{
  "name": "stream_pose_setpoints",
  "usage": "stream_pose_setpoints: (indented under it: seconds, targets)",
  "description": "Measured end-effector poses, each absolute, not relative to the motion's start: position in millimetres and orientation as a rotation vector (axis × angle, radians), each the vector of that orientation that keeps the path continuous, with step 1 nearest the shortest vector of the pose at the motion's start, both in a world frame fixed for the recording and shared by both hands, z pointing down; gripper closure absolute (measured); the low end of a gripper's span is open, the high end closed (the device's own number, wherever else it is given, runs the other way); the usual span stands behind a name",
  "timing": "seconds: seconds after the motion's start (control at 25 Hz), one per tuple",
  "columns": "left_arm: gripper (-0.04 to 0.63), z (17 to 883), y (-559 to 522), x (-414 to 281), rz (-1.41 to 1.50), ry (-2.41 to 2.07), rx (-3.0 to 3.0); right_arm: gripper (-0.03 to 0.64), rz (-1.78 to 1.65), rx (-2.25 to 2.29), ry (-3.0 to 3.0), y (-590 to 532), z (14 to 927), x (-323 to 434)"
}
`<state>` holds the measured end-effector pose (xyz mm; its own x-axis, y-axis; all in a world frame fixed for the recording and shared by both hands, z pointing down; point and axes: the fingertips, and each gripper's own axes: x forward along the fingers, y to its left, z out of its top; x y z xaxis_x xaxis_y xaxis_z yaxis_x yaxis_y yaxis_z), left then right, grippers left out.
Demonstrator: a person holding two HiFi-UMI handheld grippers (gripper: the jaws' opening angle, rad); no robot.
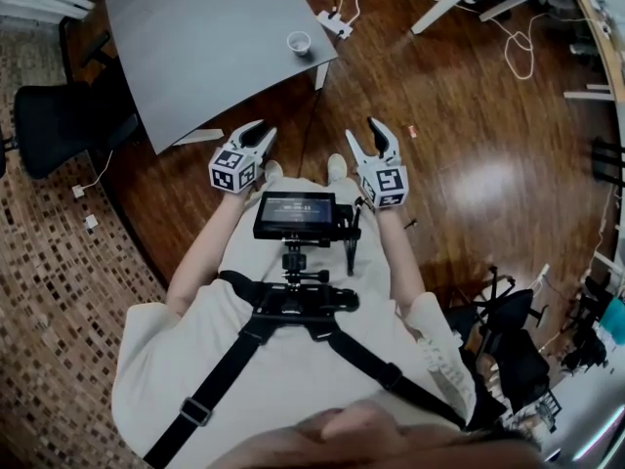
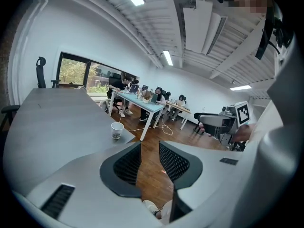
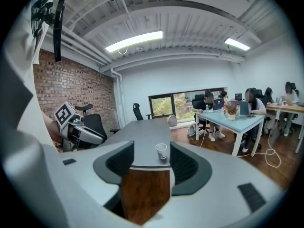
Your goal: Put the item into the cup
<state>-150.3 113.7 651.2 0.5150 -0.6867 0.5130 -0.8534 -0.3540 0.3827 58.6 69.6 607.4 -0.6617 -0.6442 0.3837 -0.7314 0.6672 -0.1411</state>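
A white paper cup (image 1: 299,42) stands near the corner of a grey table (image 1: 195,37); it also shows in the left gripper view (image 2: 117,130) and between the jaws in the right gripper view (image 3: 161,151). A small reddish item (image 1: 412,131) lies on the wooden floor to the right. My left gripper (image 1: 260,130) and right gripper (image 1: 363,130) are held side by side in front of the person's body, well short of the table. Both are open with nothing between the pads (image 2: 150,163) (image 3: 151,167).
A black office chair (image 1: 59,125) stands left of the table. A power strip with white cables (image 1: 334,22) lies on the floor beyond the cup. People sit at a light-blue desk (image 3: 237,120) further off. More chairs and gear (image 1: 508,330) crowd the lower right.
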Motion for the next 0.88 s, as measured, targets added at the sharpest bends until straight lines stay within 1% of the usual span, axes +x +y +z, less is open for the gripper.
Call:
stream_pose_setpoints:
  seconds: [0.36, 0.88]
  targets:
    - [0.482, 655.3, 107.0, -125.5, 0.398, -1.141, 2.196, 0.368, 0.431, 1.148, -2.569, 70.7, 608.2, 67.9]
    - [0.482, 655.5, 90.6, -101.2, 0.439, -0.99, 2.288, 0.368, 0.447, 1.339, -2.499, 79.4, 603.8, 89.4]
